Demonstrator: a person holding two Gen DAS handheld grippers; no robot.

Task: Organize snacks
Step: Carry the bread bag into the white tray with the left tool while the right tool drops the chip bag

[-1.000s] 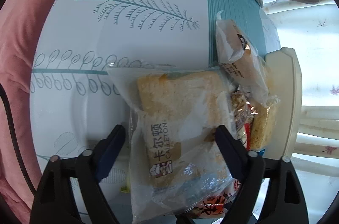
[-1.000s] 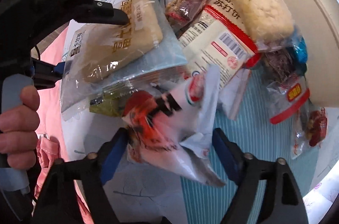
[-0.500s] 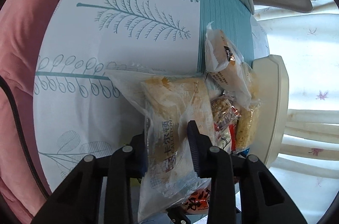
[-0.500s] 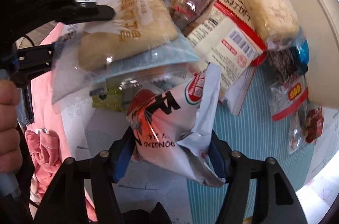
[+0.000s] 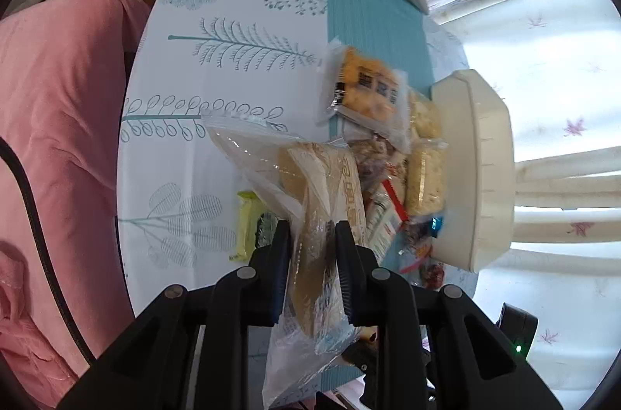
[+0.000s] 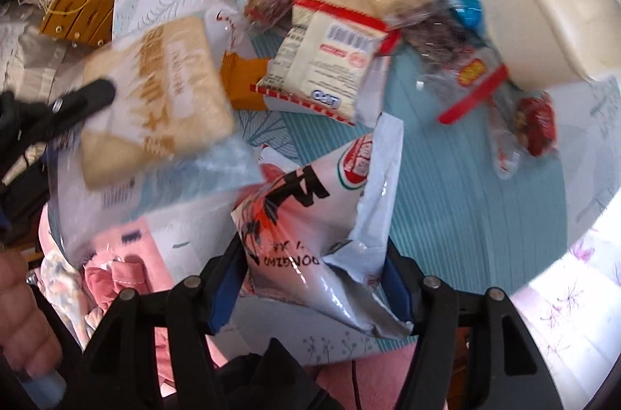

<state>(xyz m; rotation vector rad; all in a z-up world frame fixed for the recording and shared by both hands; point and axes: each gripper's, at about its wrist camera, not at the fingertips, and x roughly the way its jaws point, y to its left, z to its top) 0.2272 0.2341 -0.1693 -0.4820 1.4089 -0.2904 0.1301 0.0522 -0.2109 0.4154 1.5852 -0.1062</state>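
Both grippers pinch packets: left gripper (image 5: pixel 312 268) bread packet (image 5: pixel 322 185), right gripper (image 6: pixel 316 288) white-red bag (image 6: pixel 310 216).

Bright window glare, fisheye motion blur

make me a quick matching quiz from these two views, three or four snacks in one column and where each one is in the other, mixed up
1. bread pack
2. red and white bag
3. green bar
4. cracker pack

A. lying on the table, left of the left gripper's jaws
B. in the right gripper
C. in the left gripper
D. in the pile beside the white tray

Pairs: 1-C, 2-B, 3-A, 4-D
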